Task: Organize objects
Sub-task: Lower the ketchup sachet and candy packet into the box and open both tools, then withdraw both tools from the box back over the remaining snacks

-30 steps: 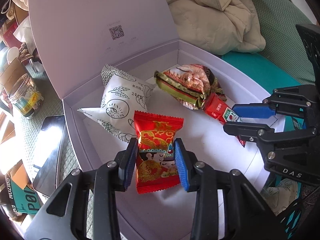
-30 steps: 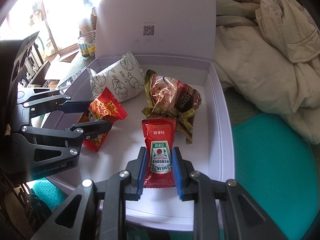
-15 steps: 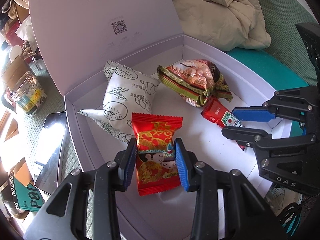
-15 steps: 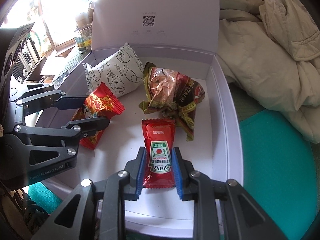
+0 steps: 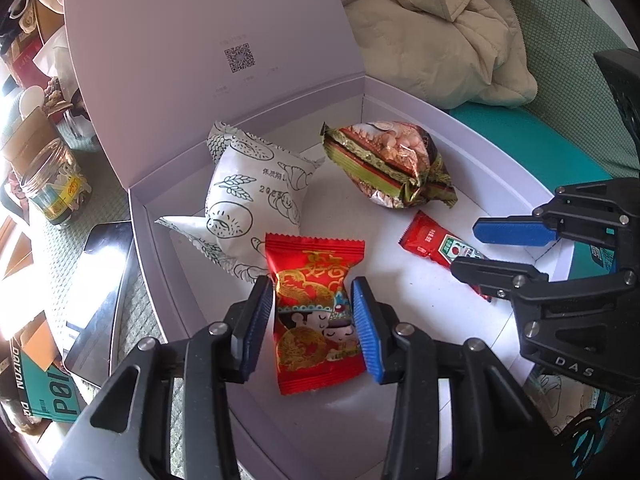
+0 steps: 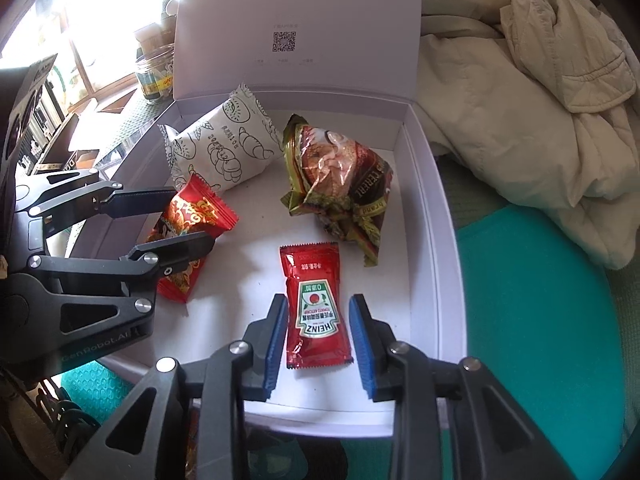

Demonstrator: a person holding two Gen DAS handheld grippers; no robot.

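The left hand-held gripper is just opening around the flat red foil candy packet, pads now clear of its sides, while the right hand-held gripper is likewise parting off the thin red ketchup sachet; both packets are lying on the floor of the open pale lilac cardboard box. Both look light, soft and slippery, best pinched across their narrow middles. Farther in are sitting a white printed bread pouch and a crinkly brown-green wrapper; beyond, a cream quilted jacket is lying on teal fabric.

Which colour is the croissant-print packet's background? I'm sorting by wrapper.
White, with black line drawings on the croissant-print packet; clearest in the right wrist view.
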